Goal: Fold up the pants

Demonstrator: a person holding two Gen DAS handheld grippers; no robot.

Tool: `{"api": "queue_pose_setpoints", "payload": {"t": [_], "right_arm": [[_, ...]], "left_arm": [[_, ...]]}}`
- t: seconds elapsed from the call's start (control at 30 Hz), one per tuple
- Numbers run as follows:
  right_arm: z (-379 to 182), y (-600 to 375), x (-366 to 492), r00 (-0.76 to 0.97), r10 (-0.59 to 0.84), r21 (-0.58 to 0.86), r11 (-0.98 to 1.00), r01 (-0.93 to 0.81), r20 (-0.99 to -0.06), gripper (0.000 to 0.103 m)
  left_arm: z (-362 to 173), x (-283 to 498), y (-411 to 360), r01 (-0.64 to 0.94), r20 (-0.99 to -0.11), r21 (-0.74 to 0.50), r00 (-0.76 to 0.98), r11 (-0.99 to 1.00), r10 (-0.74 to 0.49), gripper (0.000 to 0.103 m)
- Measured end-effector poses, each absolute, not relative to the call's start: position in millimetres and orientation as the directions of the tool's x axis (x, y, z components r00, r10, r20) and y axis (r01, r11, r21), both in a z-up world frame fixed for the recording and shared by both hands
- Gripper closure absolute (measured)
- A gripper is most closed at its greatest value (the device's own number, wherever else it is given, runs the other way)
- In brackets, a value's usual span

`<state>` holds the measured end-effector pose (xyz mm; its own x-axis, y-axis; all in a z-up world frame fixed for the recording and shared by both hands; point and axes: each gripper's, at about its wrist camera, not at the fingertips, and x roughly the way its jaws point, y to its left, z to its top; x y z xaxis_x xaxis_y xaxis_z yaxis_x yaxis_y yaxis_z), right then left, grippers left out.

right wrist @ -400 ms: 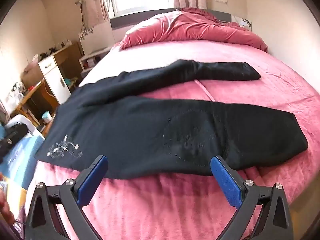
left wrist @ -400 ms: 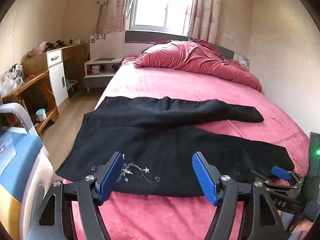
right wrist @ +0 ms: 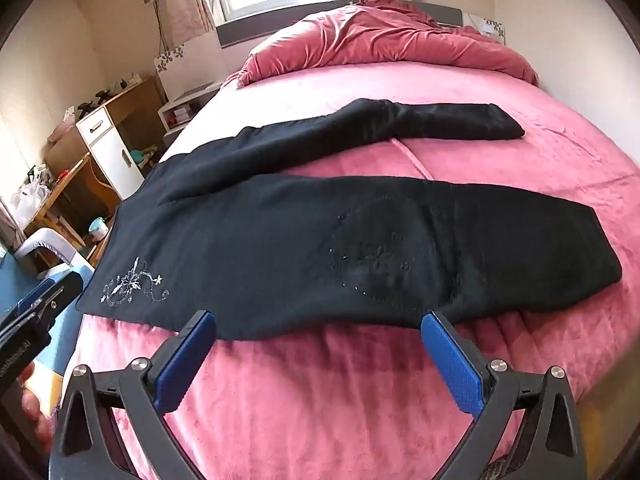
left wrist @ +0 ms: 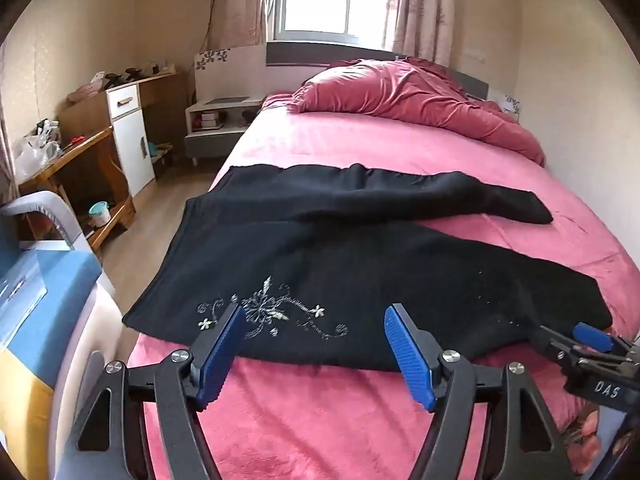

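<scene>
Black pants [left wrist: 340, 256] lie flat across the pink bed [left wrist: 360, 412], waist at the left, both legs running right and spread apart. White flower embroidery [left wrist: 272, 312] sits near the waist. My left gripper [left wrist: 312, 312] is open and empty, hovering over the pants' near edge by the embroidery. My right gripper [right wrist: 318, 320] is open and empty, over the near edge of the near leg [right wrist: 360, 248]. The right gripper also shows in the left wrist view [left wrist: 560, 336], near the cuff of the near leg.
A rumpled red duvet [left wrist: 400, 96] lies at the head of the bed. A wooden desk [left wrist: 76, 152], white cabinet [left wrist: 128, 136] and nightstand [left wrist: 216, 120] stand left of the bed. A blue and white appliance [left wrist: 40, 320] stands at the near left.
Both grippers have moved slightly closer to the near edge of the pants. The pants have not moved.
</scene>
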<state>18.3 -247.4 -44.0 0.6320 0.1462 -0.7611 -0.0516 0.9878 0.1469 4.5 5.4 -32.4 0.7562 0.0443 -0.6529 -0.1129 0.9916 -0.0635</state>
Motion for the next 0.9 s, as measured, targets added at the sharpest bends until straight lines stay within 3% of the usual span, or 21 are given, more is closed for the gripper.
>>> {"api": "queue_pose_setpoints", "payload": {"t": [0.17, 0.3, 0.9], "right_arm": [[-47, -244, 17, 0.627, 0.147, 0.143, 0.988, -0.058, -0.765, 0.000], [-49, -246, 15, 0.624, 0.153, 0.156, 0.986, -0.049, -0.766, 0.000], [-52, -260, 13, 0.628, 0.135, 0.162, 0.987, -0.014, -0.766, 0.000]], "left_arm": [[-38, -1, 13, -0.123, -0.663, -0.071, 0.747, 0.990, 0.046, 0.029], [-36, -3, 13, -0.134, -0.665, -0.076, 0.745, 0.988, 0.050, 0.022], [-38, -5, 13, -0.148, -0.673, -0.079, 0.737, 0.986, 0.057, 0.022]]}}
